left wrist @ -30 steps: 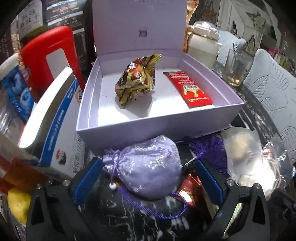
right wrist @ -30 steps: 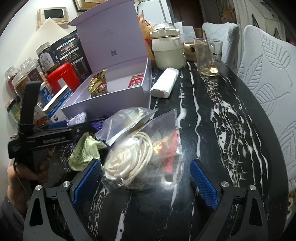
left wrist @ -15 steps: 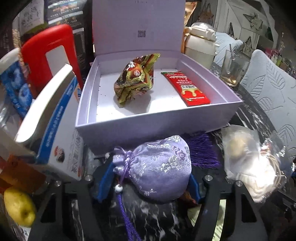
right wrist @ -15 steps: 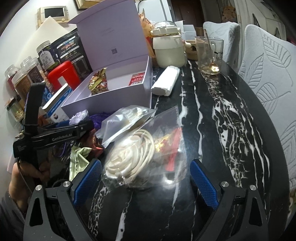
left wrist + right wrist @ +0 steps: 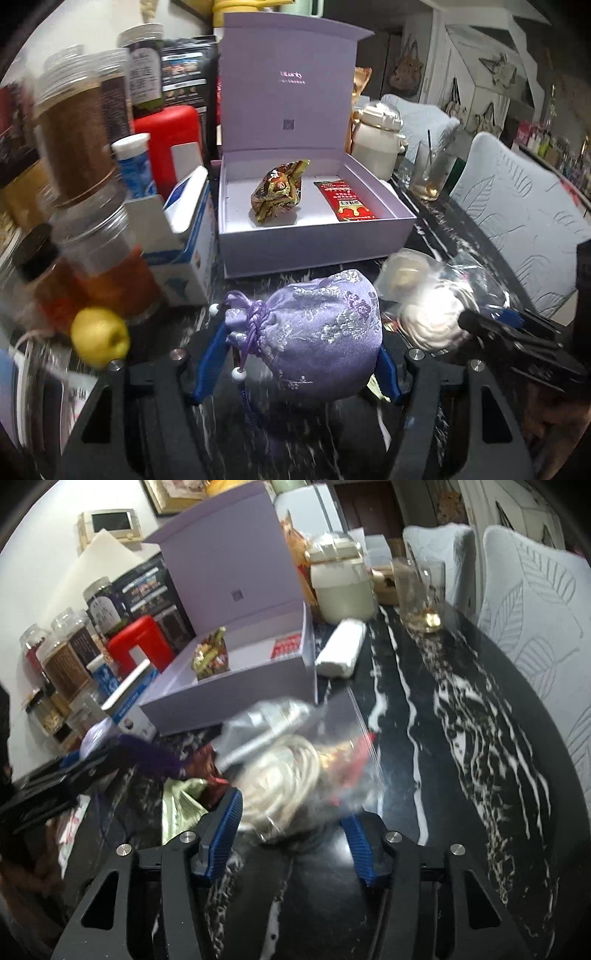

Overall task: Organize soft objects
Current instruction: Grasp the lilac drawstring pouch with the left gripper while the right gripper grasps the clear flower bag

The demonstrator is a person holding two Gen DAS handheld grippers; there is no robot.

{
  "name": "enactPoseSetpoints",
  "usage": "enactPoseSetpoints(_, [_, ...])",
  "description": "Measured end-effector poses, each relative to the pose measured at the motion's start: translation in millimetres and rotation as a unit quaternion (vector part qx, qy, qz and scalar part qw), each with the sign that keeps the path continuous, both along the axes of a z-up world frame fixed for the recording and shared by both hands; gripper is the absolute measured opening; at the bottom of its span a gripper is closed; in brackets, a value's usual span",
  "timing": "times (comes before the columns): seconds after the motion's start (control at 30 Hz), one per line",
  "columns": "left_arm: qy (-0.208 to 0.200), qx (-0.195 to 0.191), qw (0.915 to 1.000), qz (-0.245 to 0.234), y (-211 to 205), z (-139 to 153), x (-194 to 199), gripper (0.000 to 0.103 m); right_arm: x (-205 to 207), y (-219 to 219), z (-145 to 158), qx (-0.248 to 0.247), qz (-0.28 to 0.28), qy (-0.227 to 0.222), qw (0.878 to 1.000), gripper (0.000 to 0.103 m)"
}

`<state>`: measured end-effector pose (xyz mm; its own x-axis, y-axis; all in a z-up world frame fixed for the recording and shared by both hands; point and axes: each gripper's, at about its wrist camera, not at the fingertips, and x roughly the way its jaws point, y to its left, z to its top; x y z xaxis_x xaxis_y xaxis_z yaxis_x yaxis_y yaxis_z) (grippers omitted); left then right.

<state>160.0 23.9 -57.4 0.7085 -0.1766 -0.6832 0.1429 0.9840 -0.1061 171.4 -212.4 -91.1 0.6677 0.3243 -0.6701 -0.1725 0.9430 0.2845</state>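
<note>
Left gripper (image 5: 295, 354) clamped on purple pouch (image 5: 314, 332), open box (image 5: 314, 243) dead ahead; right gripper (image 5: 291, 834) closing, probably pinching clear bag (image 5: 295, 771).

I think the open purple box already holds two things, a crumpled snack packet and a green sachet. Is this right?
Not quite: the sachet is red, not green. The left wrist view shows it lying flat in the open purple box beside the crumpled snack packet.

Right gripper (image 5: 291, 834) apparently clamped on blurred clear bag (image 5: 314, 760) before lavender box (image 5: 236, 698)
</note>
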Motion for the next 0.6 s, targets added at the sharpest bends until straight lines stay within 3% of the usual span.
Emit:
enactPoseSetpoints(0.27, [0.007,-0.002,0.9997,0.022,16,-6,-23,0.068,-3,30,22,-0.024,0.039,-0.053,0.998,0.051])
enactPoseSetpoints(0.6, [0.008,-0.016,0.9992,0.034,33,-11,-27,0.068,10,70,23,-0.082,0.054,-0.066,0.993,0.051])
